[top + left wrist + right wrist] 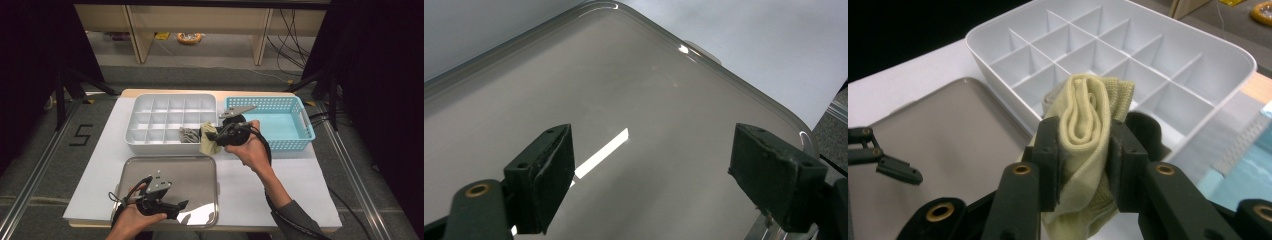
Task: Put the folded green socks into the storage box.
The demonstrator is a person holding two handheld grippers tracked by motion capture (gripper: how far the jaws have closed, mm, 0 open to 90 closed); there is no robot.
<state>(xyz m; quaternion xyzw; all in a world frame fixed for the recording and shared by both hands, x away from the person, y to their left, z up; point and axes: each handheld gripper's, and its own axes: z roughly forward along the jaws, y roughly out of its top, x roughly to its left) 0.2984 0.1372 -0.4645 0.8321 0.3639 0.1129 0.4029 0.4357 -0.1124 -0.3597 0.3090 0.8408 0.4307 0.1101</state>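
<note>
Right tool (pixel 1083 150) pinches a folded, soft yellow cloth (pixel 1087 117); left tool (pixel 651 175) gapes wide over glossy metal tray (pixel 664 90).

Light falls from overhead onto the white tabletop (pixel 280 185), bright in the middle, while both sides of the room drop into near black. The metal tray (pixel 200 167) throws glare: a hot patch at its near edge in the high view, and a sharp white streak across it in the left gripper view. The high view is soft and a little grainy. In the right gripper view the folded yellow cloth (pixel 1088 125) is crisp, with the far background blurred.
</note>
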